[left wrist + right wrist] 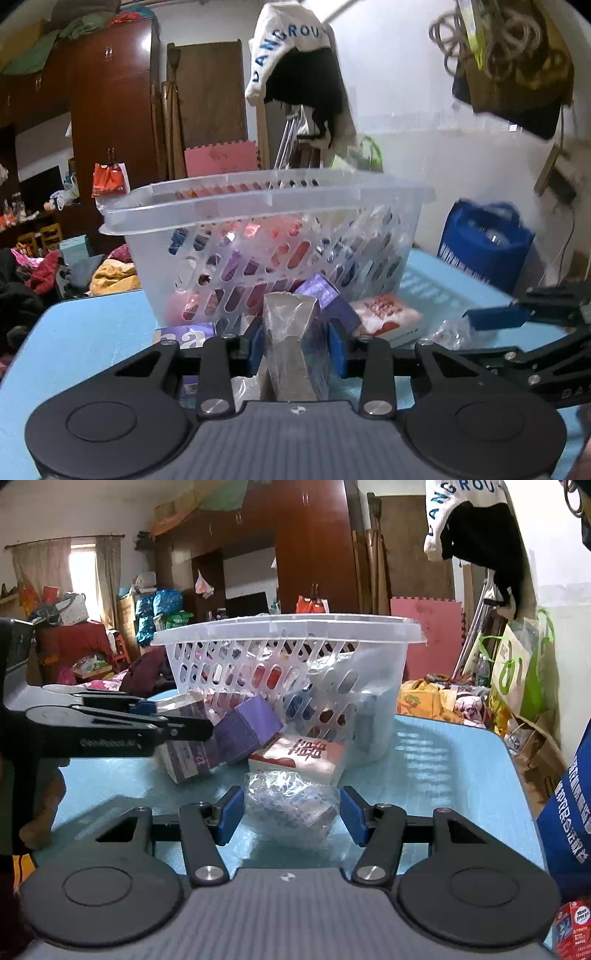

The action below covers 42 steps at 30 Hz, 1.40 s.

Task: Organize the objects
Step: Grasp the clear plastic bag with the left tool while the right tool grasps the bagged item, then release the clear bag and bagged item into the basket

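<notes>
1. We see the left gripper (297, 343) narrowed onto a tall purple carton (295, 343) wrapped in clear film; both blue pads press its sides, so it has hold of the carton.
2. That carton stands on the light blue table (85, 332), just in front of the basket (258, 206), near its lower wall.
3. The right gripper (291, 812) straddles a clear plastic packet (291, 805) with blue print; we count the jaws as partly closed, and the left pad looks to touch the packet.
4. On the right side a slim gap seems to show between pad and packet; we cannot tell if the grip is firm.
5. The packet lies flat on the table, in front of a white-and-red box (299, 757) with red characters.
6. The basket is translucent white, slotted, upright on the table, with red, purple and blue items visible through its walls.
7. A second purple box (247, 731) leans tilted against the basket's front wall, touching the white-and-red box.
8. Another purple-and-white carton (184, 338) lies flat left of the held one, beside the basket base.
9. From the right wrist view, the left gripper comes in from the left edge, its tip over the purple cartons.
10. A blue bag (484, 243) sits at the table's far right corner.
</notes>
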Tool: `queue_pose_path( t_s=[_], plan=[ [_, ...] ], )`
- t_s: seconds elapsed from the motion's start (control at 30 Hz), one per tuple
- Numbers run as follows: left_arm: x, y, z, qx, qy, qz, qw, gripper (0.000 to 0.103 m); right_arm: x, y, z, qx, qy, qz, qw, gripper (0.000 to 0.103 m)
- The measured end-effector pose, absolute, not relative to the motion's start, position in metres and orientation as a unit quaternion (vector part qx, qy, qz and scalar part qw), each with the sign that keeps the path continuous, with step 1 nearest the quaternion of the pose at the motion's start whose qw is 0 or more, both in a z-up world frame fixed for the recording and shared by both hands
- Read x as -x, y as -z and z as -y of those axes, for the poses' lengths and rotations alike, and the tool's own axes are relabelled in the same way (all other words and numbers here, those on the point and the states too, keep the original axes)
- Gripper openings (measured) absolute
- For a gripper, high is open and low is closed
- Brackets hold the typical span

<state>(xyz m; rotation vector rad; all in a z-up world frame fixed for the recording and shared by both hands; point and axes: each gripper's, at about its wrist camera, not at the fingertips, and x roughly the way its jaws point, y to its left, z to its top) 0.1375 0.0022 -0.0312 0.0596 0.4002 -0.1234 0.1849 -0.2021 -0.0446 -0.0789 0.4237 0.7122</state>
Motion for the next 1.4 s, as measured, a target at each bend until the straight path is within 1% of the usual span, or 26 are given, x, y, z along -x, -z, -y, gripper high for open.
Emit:
queue_pose_path(
  t_s=[0.2, 0.33, 0.5, 0.6, 0.7, 0.8, 0.87, 0.93, 1.0, 1.1, 1.17, 1.2, 1.23, 1.27, 1.3, 1.37, 1.4],
  plan=[
    [-0.123, 0.026, -0.024, 0.023, 0.093, -0.16, 0.982, 0.04, -0.179, 0.044, 0.213, 0.012, -0.352, -0.172, 0.92, 0.06],
    [-0.118, 0.025, -0.027, 0.038, 0.1, -0.14, 0.984, 0.04, -0.179, 0.043, 0.216, 0.001, -0.353, -0.163, 0.921, 0.06],
    [-0.116, 0.024, -0.027, 0.047, 0.108, -0.129, 0.985, 0.04, -0.18, 0.044, 0.223, -0.021, -0.351, -0.152, 0.924, 0.06],
    [-0.11, 0.019, -0.034, 0.072, 0.116, -0.132, 0.982, 0.04, -0.172, 0.038, 0.226, -0.02, -0.337, -0.13, 0.932, 0.06],
    [-0.095, -0.006, -0.032, 0.059, 0.111, -0.1, 0.987, 0.04, -0.162, 0.009, 0.229, -0.016, -0.344, -0.099, 0.934, 0.06],
    [-0.096, -0.051, -0.029, 0.05, 0.113, -0.068, 0.99, 0.04, -0.16, -0.038, 0.218, 0.013, -0.34, -0.062, 0.938, 0.06],
    [-0.11, -0.08, -0.028, 0.042, 0.1, -0.054, 0.993, 0.041, -0.172, -0.067, 0.203, 0.039, -0.332, -0.051, 0.941, 0.06],
    [-0.137, -0.102, -0.031, 0.051, 0.086, -0.065, 0.993, 0.041, -0.196, -0.086, 0.186, 0.055, -0.329, -0.057, 0.941, 0.06],
    [-0.171, -0.112, -0.034, 0.063, 0.083, -0.097, 0.99, 0.041, -0.227, -0.094, 0.168, 0.067, -0.325, -0.087, 0.939, 0.06],
    [-0.219, -0.105, -0.04, 0.082, 0.066, -0.154, 0.982, 0.041, -0.267, -0.089, 0.146, 0.082, -0.313, -0.131, 0.937, 0.06],
    [-0.24, -0.096, -0.041, 0.085, 0.066, -0.18, 0.978, 0.042, -0.284, -0.081, 0.136, 0.094, -0.31, -0.147, 0.935, 0.06],
    [-0.247, -0.091, -0.041, 0.081, 0.059, -0.187, 0.977, 0.05, -0.288, -0.077, 0.132, 0.098, -0.307, -0.148, 0.935, 0.062],
    [-0.253, -0.087, -0.04, 0.08, 0.05, -0.194, 0.976, 0.066, -0.29, -0.075, 0.131, 0.1, -0.305, -0.148, 0.936, 0.062],
    [-0.256, -0.084, -0.041, 0.082, 0.046, -0.198, 0.976, 0.071, -0.292, -0.072, 0.129, 0.101, -0.303, -0.151, 0.936, 0.071],
    [-0.255, -0.081, -0.041, 0.084, 0.046, -0.199, 0.975, 0.074, -0.293, -0.07, 0.127, 0.102, -0.301, -0.154, 0.935, 0.084],
    [-0.247, -0.082, -0.041, 0.075, 0.049, -0.193, 0.977, 0.074, -0.284, -0.069, 0.131, 0.106, -0.299, -0.146, 0.937, 0.093],
    [-0.24, -0.083, -0.041, 0.066, 0.045, -0.186, 0.979, 0.074, -0.279, -0.07, 0.133, 0.109, -0.297, -0.142, 0.938, 0.094]
  ],
)
